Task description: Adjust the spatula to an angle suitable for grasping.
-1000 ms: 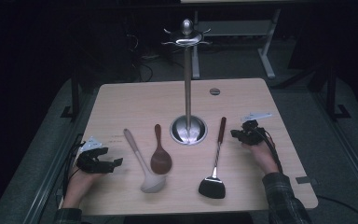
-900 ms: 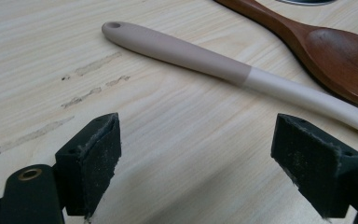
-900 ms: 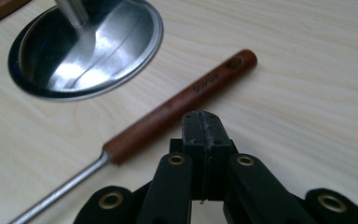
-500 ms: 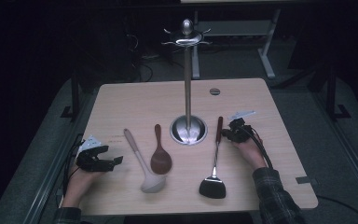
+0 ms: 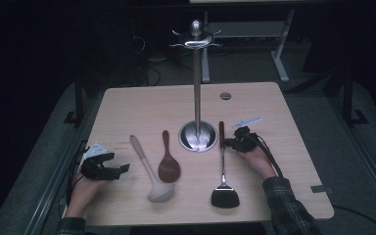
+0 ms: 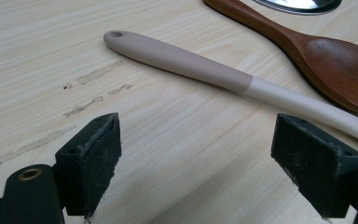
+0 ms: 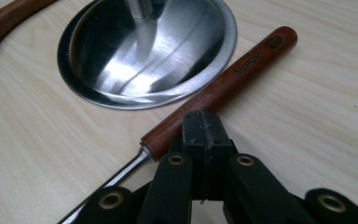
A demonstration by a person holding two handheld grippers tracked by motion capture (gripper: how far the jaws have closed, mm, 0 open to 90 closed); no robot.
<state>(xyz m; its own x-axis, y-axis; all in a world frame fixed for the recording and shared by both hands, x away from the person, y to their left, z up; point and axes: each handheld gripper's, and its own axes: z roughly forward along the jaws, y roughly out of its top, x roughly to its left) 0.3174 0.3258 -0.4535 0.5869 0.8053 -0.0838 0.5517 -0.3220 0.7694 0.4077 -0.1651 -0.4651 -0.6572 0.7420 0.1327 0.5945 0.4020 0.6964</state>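
**Right gripper view: closed jaws nudge up to the spatula handle**

Right gripper view puts the reddish-brown wooden handle of the black-bladed metal spatula [image 7: 219,91] at the centre, lying flat on the pale wooden table [image 7: 307,121] with its hanging hole at the far end. The right gripper [image 7: 204,128] has its jaws pressed together with nothing between them, their tips touching or just short of the handle's side near the metal shank. With its jaws together it cannot take the handle; it looks set to push or line up the spatula, or it must open first.

The handle runs just beside the round polished steel base of the utensil stand [image 7: 144,51], so there is little room on that side for a jaw.

From the high view, the stand's pole rises to a ring of hooks [image 5: 196,41], which is probably why the tools lie in a row before it, handles pointing toward it. A dark wooden spoon [image 5: 168,164] and a beige silicone ladle [image 5: 149,169] lie left of the base.

The left gripper [image 5: 108,167] rests near the table's left edge, jaws wide apart and empty, facing the ladle's handle as if waiting its turn.
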